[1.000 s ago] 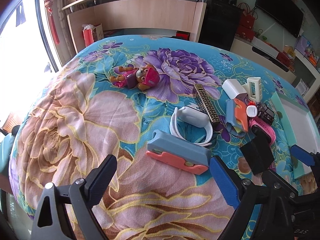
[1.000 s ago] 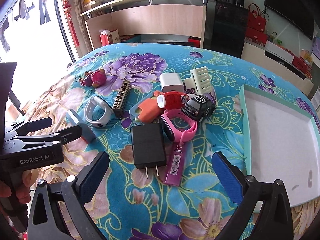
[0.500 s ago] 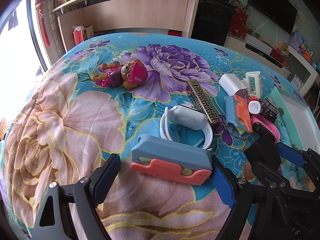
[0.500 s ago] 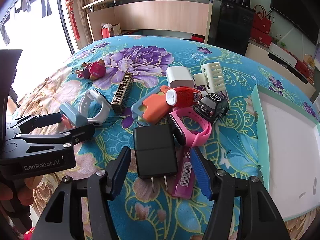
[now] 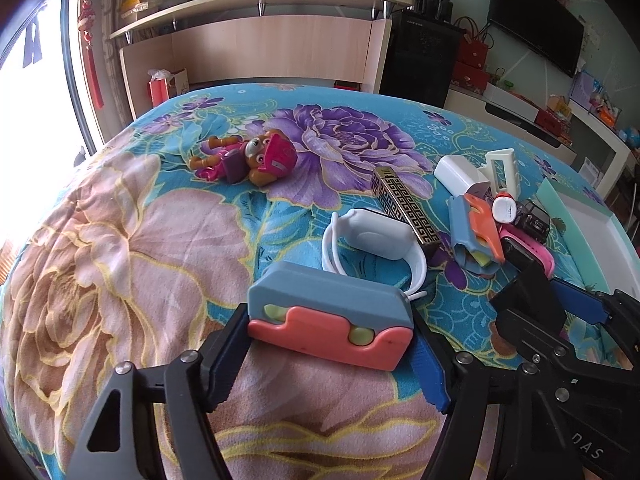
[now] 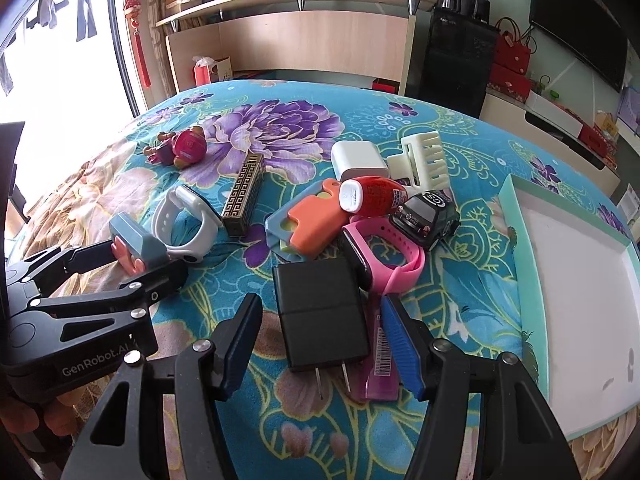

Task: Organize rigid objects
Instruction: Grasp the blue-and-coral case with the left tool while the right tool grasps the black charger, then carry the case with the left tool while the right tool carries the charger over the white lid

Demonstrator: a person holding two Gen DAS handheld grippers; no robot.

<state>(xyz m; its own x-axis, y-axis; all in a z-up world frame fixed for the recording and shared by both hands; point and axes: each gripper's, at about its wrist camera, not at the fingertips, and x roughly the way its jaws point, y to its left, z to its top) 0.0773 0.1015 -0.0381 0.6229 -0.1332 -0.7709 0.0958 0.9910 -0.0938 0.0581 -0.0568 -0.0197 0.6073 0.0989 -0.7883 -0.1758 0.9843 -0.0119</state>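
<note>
**Both tools set around their objects on the bed**

From the left wrist view we look steeply down along our left tool [image 5: 330, 350] at the flowered bedspread [image 5: 120, 240]. Its jaws are closing around the blue-and-coral block [image 5: 330, 320], which sits crosswise between the blue pads; both pads appear to meet its ends, though we cannot tell how firmly they press. The white watch [image 5: 372, 244] lies just beyond the block at 12 o'clock, touching the patterned gold bar [image 5: 404, 208]. The doll figure [image 5: 252, 160] lies apart at 11 o'clock. At 3 o'clock our right tool [image 5: 560, 304] reaches in with the black adapter [image 5: 528, 292] at its tips.

From the right wrist view our right tool [image 6: 320, 328] also points steeply down, its jaws about half open on either side of the black adapter [image 6: 320, 312]. The left pad stands a little clear of the adapter's side; the right pad sits by the purple strip [image 6: 382, 364], so no grip shows. The pink watch [image 6: 388, 252] touches the adapter's far corner at 1 o'clock. The teal-rimmed tray [image 6: 520, 264] lies at 3 o'clock. At 9 o'clock the left tool [image 6: 136, 256] holds the block, a hand [image 6: 24, 416] gripping its handle.
</note>
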